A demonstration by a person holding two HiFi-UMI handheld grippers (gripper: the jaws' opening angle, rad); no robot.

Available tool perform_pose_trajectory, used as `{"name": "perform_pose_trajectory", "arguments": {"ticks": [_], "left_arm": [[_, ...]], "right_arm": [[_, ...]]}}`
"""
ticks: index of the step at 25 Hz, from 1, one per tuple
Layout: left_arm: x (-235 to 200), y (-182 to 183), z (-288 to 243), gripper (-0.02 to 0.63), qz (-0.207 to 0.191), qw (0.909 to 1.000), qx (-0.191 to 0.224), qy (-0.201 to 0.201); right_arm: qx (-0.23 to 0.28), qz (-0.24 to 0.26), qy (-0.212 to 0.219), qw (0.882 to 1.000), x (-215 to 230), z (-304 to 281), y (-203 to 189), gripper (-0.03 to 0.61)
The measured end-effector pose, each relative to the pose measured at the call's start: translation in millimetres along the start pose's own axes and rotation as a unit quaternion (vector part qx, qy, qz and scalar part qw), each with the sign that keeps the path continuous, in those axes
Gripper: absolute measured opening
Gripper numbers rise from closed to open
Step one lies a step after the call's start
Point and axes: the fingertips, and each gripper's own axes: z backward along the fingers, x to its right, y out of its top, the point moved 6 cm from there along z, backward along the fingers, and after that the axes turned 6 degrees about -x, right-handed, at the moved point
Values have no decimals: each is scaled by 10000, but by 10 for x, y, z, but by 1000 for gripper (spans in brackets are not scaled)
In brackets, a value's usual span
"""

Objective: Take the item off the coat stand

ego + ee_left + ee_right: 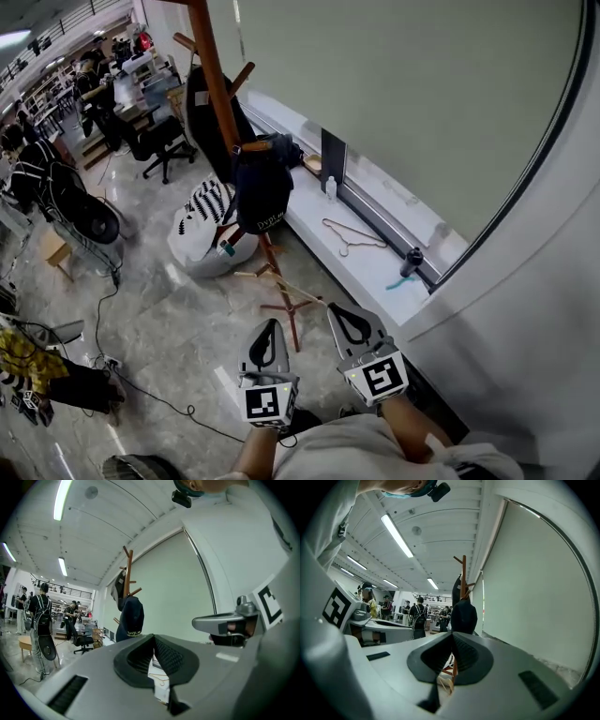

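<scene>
A wooden coat stand [217, 89] rises ahead near the window ledge. A dark navy bag [262, 187] with pale lettering hangs from one of its pegs; a black garment [208, 117] hangs behind the pole. The same navy bag [130, 617] [463, 616] appears in both gripper views, well beyond the jaws. My left gripper [267, 344] and right gripper [347, 325] are held low and side by side, short of the stand's feet. Both are shut with nothing between the pads.
A white ledge [370, 267] runs under the window with a wire hanger [352, 235], a small bottle [330, 188] and a dark tool [411, 262] on it. A zebra-striped bag [204, 228] lies at the stand's base. Cables, a fan [86, 220], office chairs and people fill the left.
</scene>
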Motion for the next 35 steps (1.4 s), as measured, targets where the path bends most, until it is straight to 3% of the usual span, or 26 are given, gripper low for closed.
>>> {"name": "perform_pose_trajectory", "arguments": {"ticks": [9,14,21,25,30,35], "left_arm": [[-935,5,101,11,161,9997,-63,-153],[-1262,-55,18,11,274,9993,-95,-253],[-1318,174,-428,11,292,9978,112,-586],[-1345,394,-793,11,-45,9970,207,-746],[-1506,706,-1199,11,-227,9978,331,-526],[-1554,761,-1474,11,-454,9975,74,-541]], "right_arm": [[73,-14,24,10000,-576,-752,185,5],[-170,102,42,9998,-777,-986,205,5],[-58,66,-202,9998,-444,-1226,286,5],[243,92,-399,9989,-144,-1413,344,5],[403,64,-234,9989,89,-1650,527,5],[602,-45,-328,9976,334,-1777,476,5]]}}
